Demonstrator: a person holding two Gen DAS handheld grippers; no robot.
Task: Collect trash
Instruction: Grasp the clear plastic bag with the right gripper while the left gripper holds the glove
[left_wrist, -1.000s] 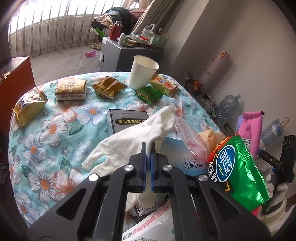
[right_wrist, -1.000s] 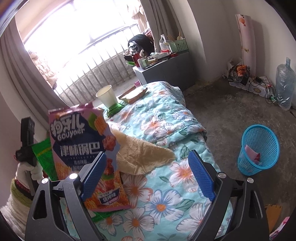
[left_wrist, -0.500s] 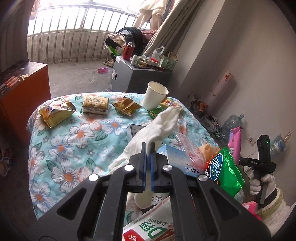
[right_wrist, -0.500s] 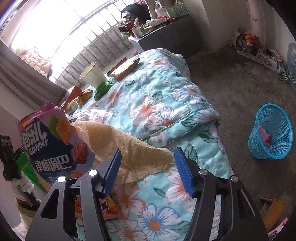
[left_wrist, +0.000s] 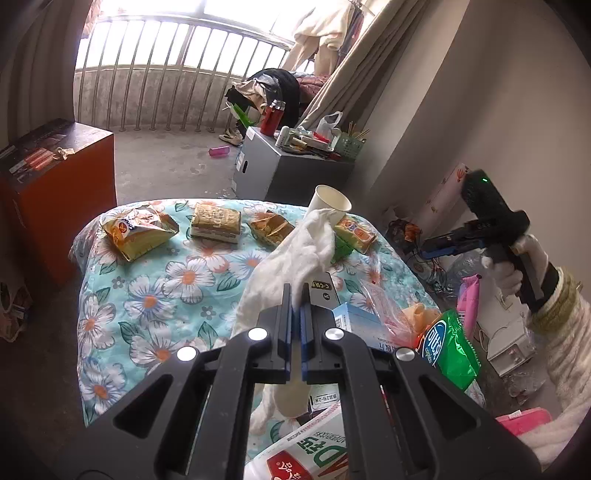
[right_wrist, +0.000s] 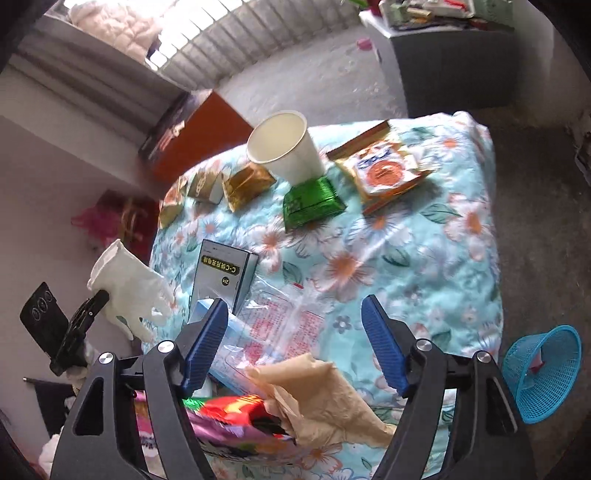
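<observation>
My left gripper (left_wrist: 296, 295) is shut on a white glove (left_wrist: 295, 251) and holds it up above the flowered table (left_wrist: 155, 295). The glove (right_wrist: 129, 291) also hangs from that gripper in the right wrist view. My right gripper (right_wrist: 291, 332) is open and empty above a clear plastic bag (right_wrist: 280, 325) and a crumpled brown paper (right_wrist: 325, 395). Trash lies on the table: a white paper cup (right_wrist: 284, 147), a green wrapper (right_wrist: 312, 203), an orange snack packet (right_wrist: 384, 166), gold wrappers (left_wrist: 136, 229) and a green snack bag (left_wrist: 448, 347).
A blue trash basket (right_wrist: 543, 373) stands on the floor right of the table. A dark box (right_wrist: 221, 273) and a light blue box (left_wrist: 358, 325) lie on the table. An orange cabinet (left_wrist: 55, 192) stands left, a grey cabinet (left_wrist: 291, 173) behind.
My left gripper has lifted the white glove higher off the table. My right gripper has swung up and over the table, so the pink snack bag no longer stands before it.
</observation>
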